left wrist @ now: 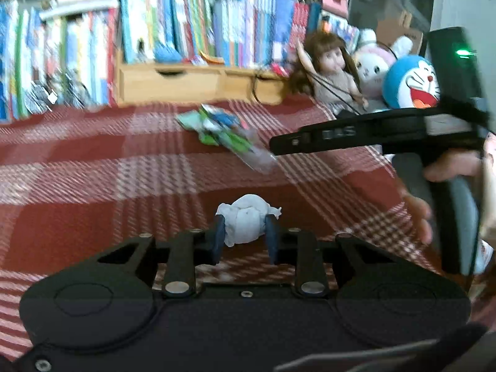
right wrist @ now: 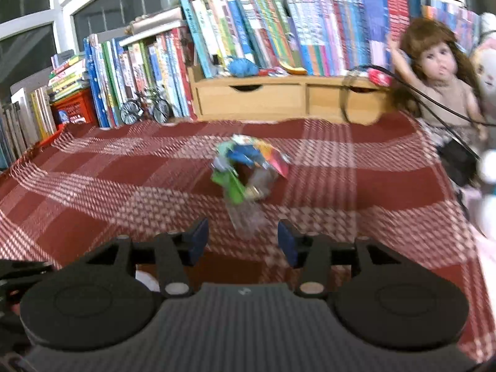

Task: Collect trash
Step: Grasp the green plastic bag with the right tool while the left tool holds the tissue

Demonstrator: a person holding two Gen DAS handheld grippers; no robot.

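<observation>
Red-and-white checked cloth [left wrist: 93, 167] covers the table; books [left wrist: 173, 21], a wooden drawer unit [left wrist: 173, 80], a doll [left wrist: 328, 65] and plush toys [left wrist: 412, 80] line the far edge.

Two pieces of trash in sight. Tissue wad [left wrist: 243, 224]: near, centre of the left wrist view, sitting between the pads of the left gripper [left wrist: 243, 238]. Jaws narrow, blue pads [left wrist: 219, 238] against both flanks of the wad, which bulges slightly between them. Reads as a grip, though whether it has left the cloth I cannot tell. The wad is roundish, no real long axis; a small twisted tail sticks out to the right.

Wrappers [right wrist: 248, 170]: a loose, colourful heap mid-table, farther out, blurred in both views. A clear plastic tail trails toward the near side. In the left view the heap's long axis runs from far-left to near-right; in the right view it points almost straight at the camera.

Right gripper [right wrist: 243, 240]: jaws fairly wide, nothing between the pads; the clear tail lies just ahead of the gap, roughly lined up with it. From the left view its black body reaches in from the right above the wrappers.

Progress, as judged: early. Tissue apparently taken, wrappers not yet gripped. No bin or bag visible in either view, so nothing is disposed of.
</observation>
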